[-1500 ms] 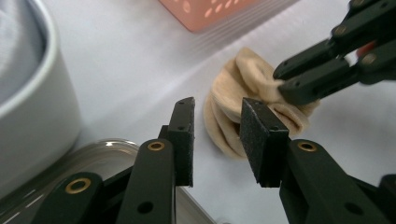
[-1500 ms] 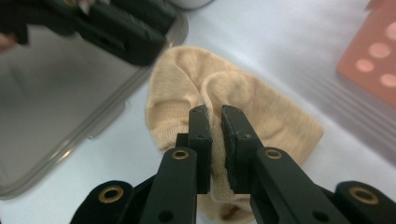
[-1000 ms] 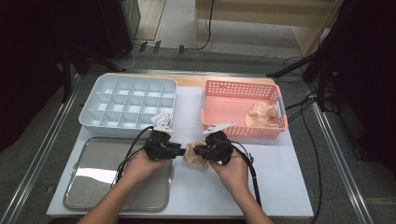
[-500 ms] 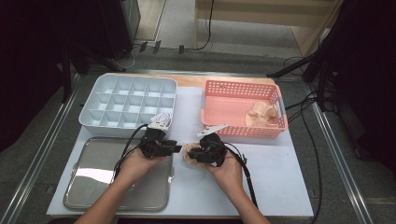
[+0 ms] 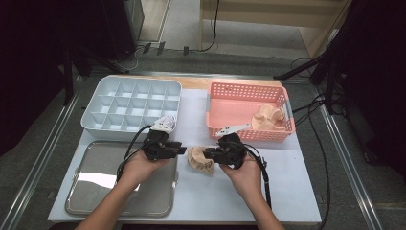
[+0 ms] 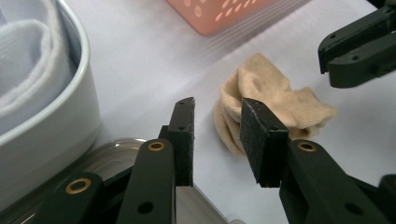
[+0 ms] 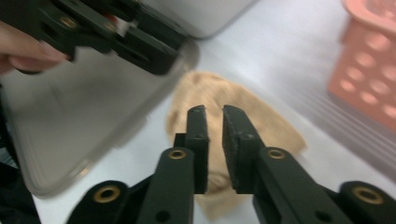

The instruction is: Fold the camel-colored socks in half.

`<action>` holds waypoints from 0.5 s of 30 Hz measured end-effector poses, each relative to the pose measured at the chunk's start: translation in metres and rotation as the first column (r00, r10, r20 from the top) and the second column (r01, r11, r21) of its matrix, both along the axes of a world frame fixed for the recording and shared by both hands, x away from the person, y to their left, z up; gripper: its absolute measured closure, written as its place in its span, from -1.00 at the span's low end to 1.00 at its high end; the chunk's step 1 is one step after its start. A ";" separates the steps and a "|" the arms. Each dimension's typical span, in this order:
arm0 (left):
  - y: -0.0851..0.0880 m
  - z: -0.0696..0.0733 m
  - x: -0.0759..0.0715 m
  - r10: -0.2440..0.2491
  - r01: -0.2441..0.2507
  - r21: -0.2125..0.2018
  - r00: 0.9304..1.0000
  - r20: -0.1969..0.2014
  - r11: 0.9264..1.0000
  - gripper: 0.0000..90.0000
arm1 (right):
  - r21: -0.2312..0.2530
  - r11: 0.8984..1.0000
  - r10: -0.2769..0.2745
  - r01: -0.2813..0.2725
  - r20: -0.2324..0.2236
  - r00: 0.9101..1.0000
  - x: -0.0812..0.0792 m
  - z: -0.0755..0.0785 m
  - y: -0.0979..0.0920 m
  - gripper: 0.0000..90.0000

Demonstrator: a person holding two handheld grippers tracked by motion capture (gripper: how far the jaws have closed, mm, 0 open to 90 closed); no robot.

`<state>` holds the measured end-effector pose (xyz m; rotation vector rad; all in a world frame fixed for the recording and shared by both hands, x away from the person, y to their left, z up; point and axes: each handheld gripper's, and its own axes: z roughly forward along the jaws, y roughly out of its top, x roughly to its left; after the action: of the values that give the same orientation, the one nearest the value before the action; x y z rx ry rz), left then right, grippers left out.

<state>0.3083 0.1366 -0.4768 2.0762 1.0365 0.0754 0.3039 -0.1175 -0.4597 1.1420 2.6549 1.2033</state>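
A crumpled beige sock (image 5: 200,160) lies on the white mat between my two grippers. The left gripper (image 5: 181,150) points at it from the left; in the left gripper view the gripper (image 6: 217,105) is open, nothing is between its pads, and the sock (image 6: 266,107) lies just beyond the tips. The right gripper (image 5: 208,154) reaches in from the right. In its own view the right gripper (image 7: 214,112) hovers over the sock (image 7: 266,126). Its jaws have just been closing and stand almost together, with no cloth seen pinched.
A white compartment tray (image 5: 131,103) sits at the back left with a white sock (image 5: 164,123) at its near corner. A pink basket (image 5: 249,112) holding beige socks (image 5: 268,117) stands at the back right. A metal tray (image 5: 95,182) lies under the left hand.
The right gripper pushed left onto the sock, then drew back a little to the right. The left gripper and the sock have stayed in place.
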 end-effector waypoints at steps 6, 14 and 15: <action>-0.004 0.001 0.002 -0.010 0.010 0.004 1.000 0.001 1.000 0.49 | -0.048 0.998 -0.039 0.037 -0.046 0.998 -0.001 -0.013 -0.014 1.00; -0.010 -0.009 0.007 -0.022 0.022 0.030 0.999 -0.027 0.999 0.50 | -0.088 0.996 -0.040 0.032 -0.091 0.995 -0.004 -0.027 -0.012 1.00; -0.010 -0.009 0.007 -0.020 0.021 0.033 0.999 -0.030 0.999 0.50 | -0.086 0.996 -0.034 0.026 -0.088 0.996 -0.004 -0.027 -0.010 1.00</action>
<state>0.3154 0.1270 -0.4862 2.1234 1.0375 0.0518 0.3000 -0.1280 -0.4870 1.2464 2.7130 1.0477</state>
